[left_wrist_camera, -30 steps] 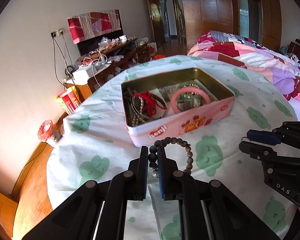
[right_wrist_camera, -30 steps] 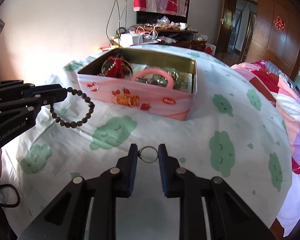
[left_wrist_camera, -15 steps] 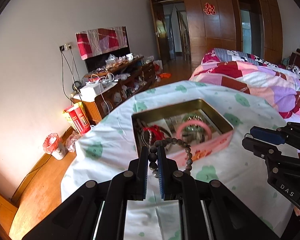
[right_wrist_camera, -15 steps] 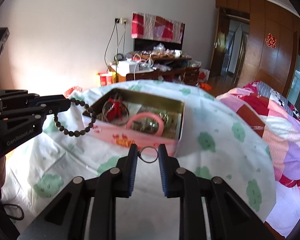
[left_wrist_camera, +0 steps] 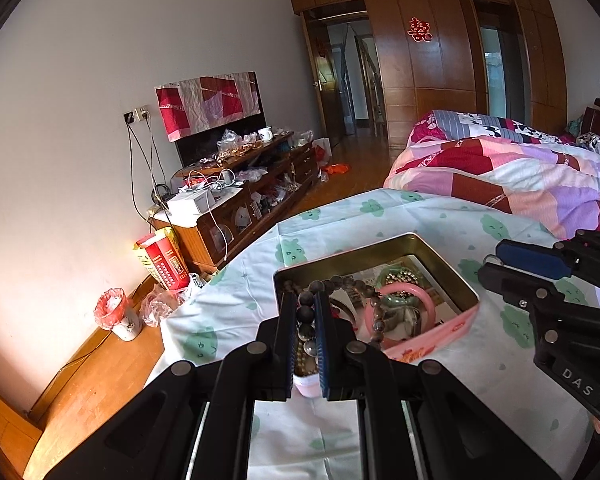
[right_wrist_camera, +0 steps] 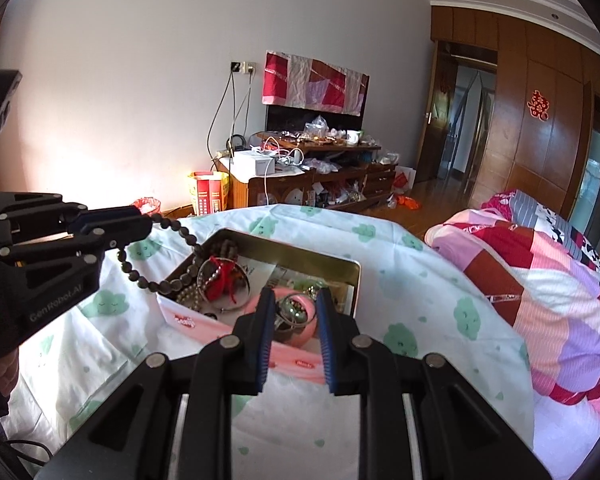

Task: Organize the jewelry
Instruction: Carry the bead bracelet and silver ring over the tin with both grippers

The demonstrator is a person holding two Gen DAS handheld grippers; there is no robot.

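Observation:
A dark bead bracelet [left_wrist_camera: 374, 309] hangs from my left gripper [left_wrist_camera: 304, 300], which is shut on its beads. In the right wrist view the bracelet [right_wrist_camera: 138, 278] dangles from the left gripper [right_wrist_camera: 144, 226] over the left end of the tin. My right gripper [right_wrist_camera: 295, 298] is shut on a thin metal ring [right_wrist_camera: 294, 310], held above the tin's near side. The right gripper [left_wrist_camera: 490, 260] also shows at the right of the left wrist view. The pink tin [left_wrist_camera: 380, 242] [right_wrist_camera: 300, 250] stands open on the table and holds a pink bangle [left_wrist_camera: 420, 292], a red-threaded bangle [right_wrist_camera: 224, 280] and other jewelry.
The table wears a white cloth with green clouds [left_wrist_camera: 440, 216]. A bed with a patchwork quilt [left_wrist_camera: 520, 176] lies to the right. A cluttered TV cabinet [left_wrist_camera: 240, 200] stands along the wall, with a red-lined bin [left_wrist_camera: 114, 312] on the wood floor.
Both grippers have risen, each still holding its item. The bracelet and the ring now sit over the tin instead of in front of it.

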